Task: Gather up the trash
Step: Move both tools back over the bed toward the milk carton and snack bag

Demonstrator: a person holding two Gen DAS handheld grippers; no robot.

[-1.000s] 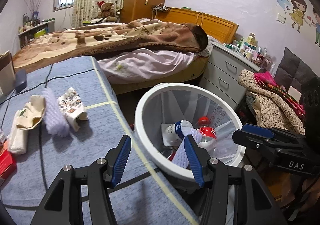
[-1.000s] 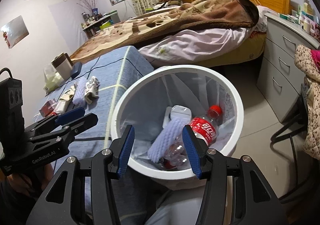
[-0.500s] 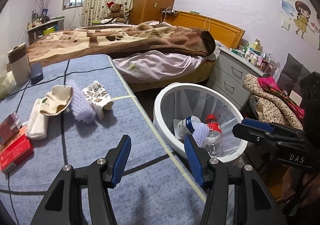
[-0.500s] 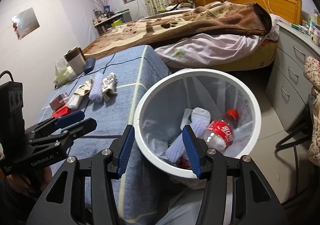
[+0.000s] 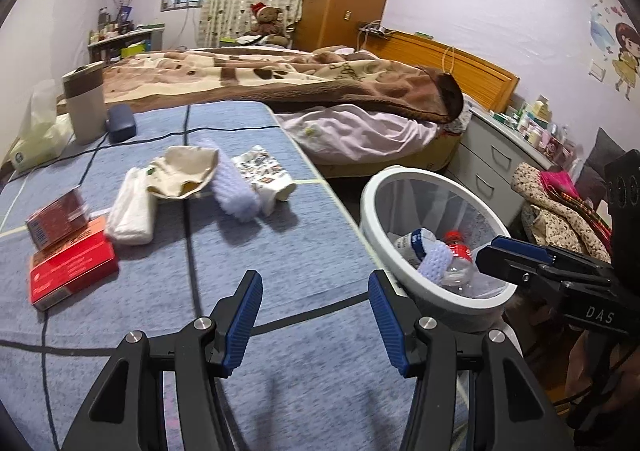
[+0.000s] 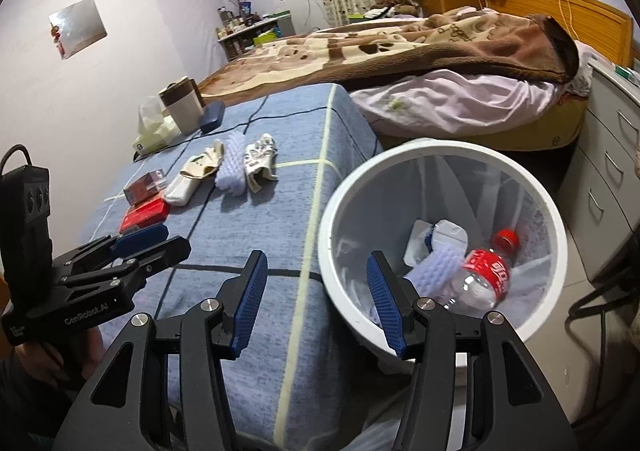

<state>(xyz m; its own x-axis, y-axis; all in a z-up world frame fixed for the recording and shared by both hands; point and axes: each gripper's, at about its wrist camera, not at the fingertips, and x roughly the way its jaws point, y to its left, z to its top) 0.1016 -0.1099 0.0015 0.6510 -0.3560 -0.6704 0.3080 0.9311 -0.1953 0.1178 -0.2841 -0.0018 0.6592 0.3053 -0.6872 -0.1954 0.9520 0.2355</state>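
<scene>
On my left, the red boxes [image 5: 72,267] and the purple sponge [image 5: 234,191] lay on the blue table [image 5: 320,251], well ahead of my left gripper [image 5: 316,315], which was spread and empty. My right gripper [image 6: 316,303] was opening, nothing between its jaws, beside the white bin [image 6: 440,155]. A careless reach might have knocked the bin over.

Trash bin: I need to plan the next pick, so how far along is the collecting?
Done: the white bin already holds a cola bottle, a lilac foam sleeve and other scraps. In hand: nothing; the left gripper is open and empty, the right gripper empty, its jaws opening. Left: wrappers and another foam sleeve on the blue table.
</scene>
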